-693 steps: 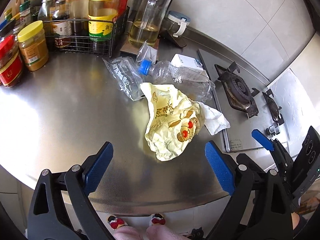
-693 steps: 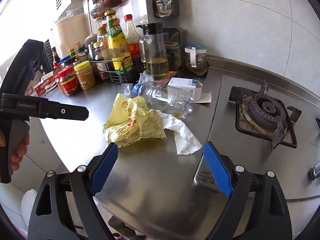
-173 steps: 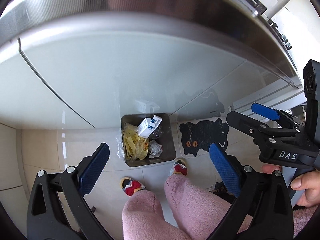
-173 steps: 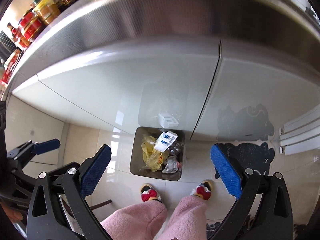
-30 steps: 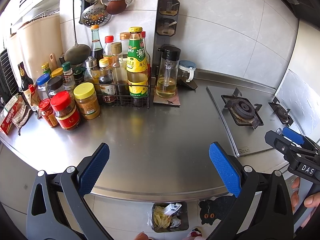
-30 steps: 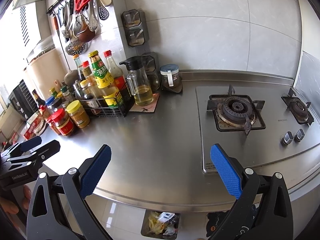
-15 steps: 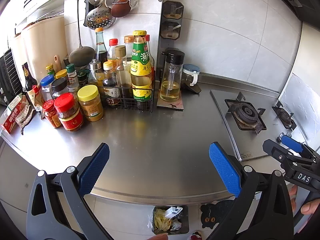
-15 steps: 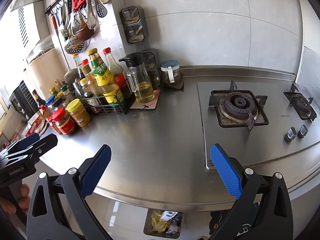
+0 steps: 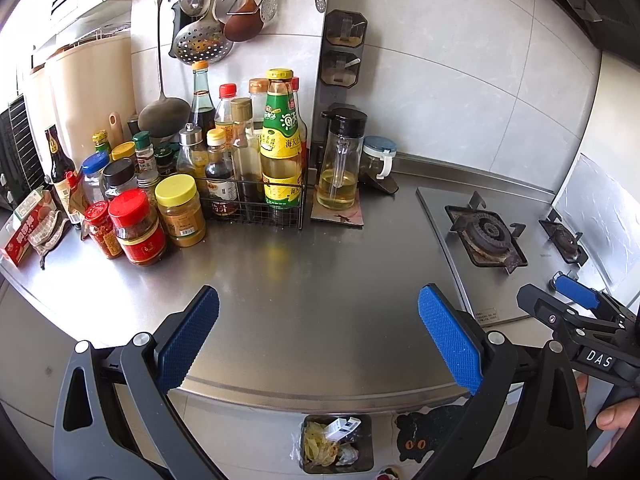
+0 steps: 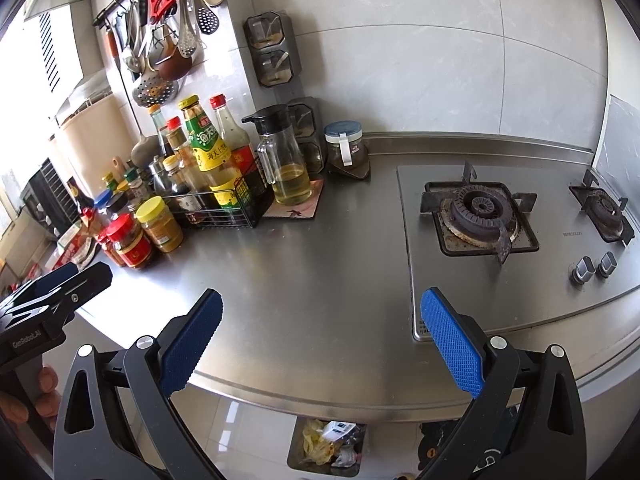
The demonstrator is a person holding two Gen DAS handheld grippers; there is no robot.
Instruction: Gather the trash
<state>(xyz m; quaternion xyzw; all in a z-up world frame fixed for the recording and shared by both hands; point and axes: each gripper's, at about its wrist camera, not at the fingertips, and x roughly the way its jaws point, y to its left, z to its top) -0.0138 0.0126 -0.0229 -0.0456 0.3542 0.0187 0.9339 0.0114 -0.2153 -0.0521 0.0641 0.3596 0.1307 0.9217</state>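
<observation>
A grey trash bin (image 9: 364, 462) stands on the floor below the counter's front edge; it also shows in the right wrist view (image 10: 294, 454). It holds a yellow wrapper (image 9: 316, 446), a small white box (image 9: 342, 427) and crumpled paper. My left gripper (image 9: 318, 336) is open and empty above the steel counter (image 9: 304, 280). My right gripper (image 10: 320, 338) is open and empty over the same counter (image 10: 320, 264). The right gripper also shows at the right edge of the left wrist view (image 9: 568, 304).
A wire rack of sauce bottles (image 9: 256, 184), jars with red and yellow lids (image 9: 160, 216), and an oil jug (image 9: 340, 168) stand at the back left. A gas stove (image 10: 480, 212) lies to the right. A black cat mat (image 9: 428, 428) lies on the floor.
Both grippers have drifted slightly; the views shift a little, with the counter a bit nearer. Both stay open and empty.
</observation>
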